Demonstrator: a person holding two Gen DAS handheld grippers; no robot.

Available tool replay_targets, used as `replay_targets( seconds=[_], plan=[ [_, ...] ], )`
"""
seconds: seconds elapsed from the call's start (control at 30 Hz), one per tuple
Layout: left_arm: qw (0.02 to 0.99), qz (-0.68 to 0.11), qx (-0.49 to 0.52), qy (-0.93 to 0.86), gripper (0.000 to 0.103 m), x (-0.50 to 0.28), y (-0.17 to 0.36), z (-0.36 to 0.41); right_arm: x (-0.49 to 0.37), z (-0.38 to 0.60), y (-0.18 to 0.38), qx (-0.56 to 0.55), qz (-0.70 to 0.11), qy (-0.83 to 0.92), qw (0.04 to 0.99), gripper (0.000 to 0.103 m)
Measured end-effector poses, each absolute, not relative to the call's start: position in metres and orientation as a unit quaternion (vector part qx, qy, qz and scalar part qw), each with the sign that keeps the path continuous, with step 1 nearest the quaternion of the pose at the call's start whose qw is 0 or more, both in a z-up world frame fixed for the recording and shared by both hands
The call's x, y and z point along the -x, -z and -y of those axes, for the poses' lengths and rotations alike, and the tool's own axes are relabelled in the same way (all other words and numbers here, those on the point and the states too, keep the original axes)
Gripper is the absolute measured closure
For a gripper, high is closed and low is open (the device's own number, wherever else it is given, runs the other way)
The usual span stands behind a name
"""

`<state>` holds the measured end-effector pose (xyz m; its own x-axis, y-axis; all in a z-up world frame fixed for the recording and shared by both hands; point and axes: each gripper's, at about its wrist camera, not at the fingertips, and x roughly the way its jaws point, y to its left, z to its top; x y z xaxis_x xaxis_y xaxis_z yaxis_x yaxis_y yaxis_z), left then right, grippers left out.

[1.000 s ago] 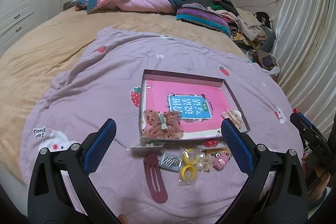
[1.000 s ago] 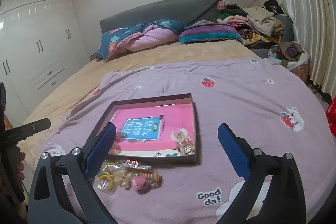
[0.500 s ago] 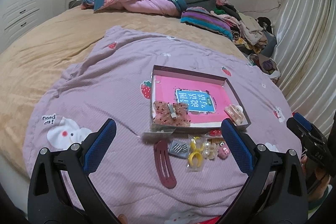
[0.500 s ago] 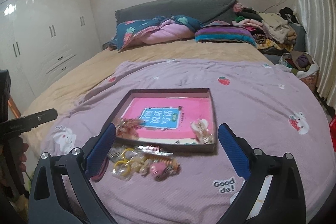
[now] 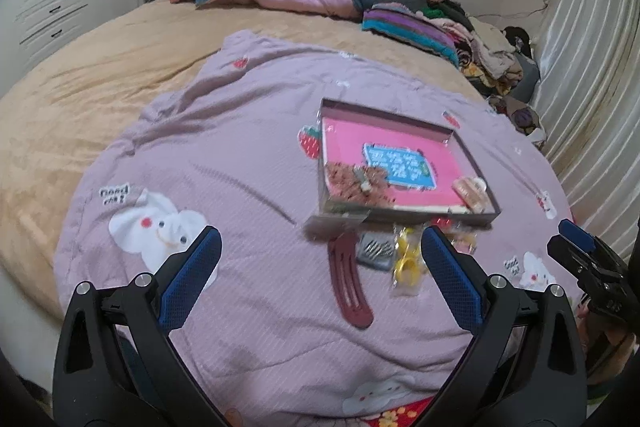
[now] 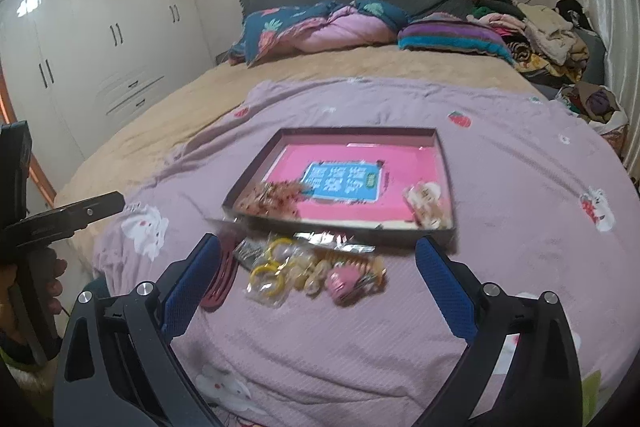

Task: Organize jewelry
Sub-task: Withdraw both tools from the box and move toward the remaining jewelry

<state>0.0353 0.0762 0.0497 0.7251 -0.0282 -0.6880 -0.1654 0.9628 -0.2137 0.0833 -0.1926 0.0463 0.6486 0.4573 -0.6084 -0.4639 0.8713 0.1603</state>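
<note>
A shallow box with a pink lining (image 5: pixel 464 147) (image 6: pixel 446 163) lies on the lilac blanket (image 5: pixel 224 163). Inside it are a brown sequin bow clip (image 5: pixel 354 183) (image 6: pixel 276 197) and a beige claw clip (image 5: pixel 472 189) (image 6: pixel 426 203). In front of the box lie a dark red snap clip (image 5: pixel 350 281) (image 6: pixel 220 277), a grey clip (image 5: pixel 376 249), yellow rings in a bag (image 5: pixel 406 263) (image 6: pixel 270 273) and a pink charm (image 6: pixel 344 279). My left gripper (image 5: pixel 320 281) is open and empty, left of the pile. My right gripper (image 6: pixel 318 285) is open and empty, just before the pile.
The blanket covers a tan bed (image 6: pixel 320 75) with pillows (image 6: pixel 320 27) and a clothes heap (image 6: pixel 548 39) at the head. White wardrobes (image 6: pixel 92 39) stand left, a curtain (image 5: pixel 592 75) right. Each gripper shows at the edge of the other's view (image 5: pixel 592 267) (image 6: pixel 48 223).
Both grippers have pulled back and up from the box. The left view has swung left, so the box now sits to the right. Both stay open.
</note>
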Motion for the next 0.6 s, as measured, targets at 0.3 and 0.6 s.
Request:
replay_targets(
  seconds=[0.3, 0.6],
  plan=[
    [0.908, -0.397, 0.123, -0.051, 0.01, -0.033, -0.018, -0.082, -0.089, 0.168, -0.016, 0.032, -0.36, -0.267, 0.893, 0.006],
    [0.895, -0.425, 0.128, -0.054, 0.01, -0.048, 0.013, -0.084, -0.104, 0.165, 0.008, 0.033, -0.386, -0.26, 0.884, 0.006]
  ],
)
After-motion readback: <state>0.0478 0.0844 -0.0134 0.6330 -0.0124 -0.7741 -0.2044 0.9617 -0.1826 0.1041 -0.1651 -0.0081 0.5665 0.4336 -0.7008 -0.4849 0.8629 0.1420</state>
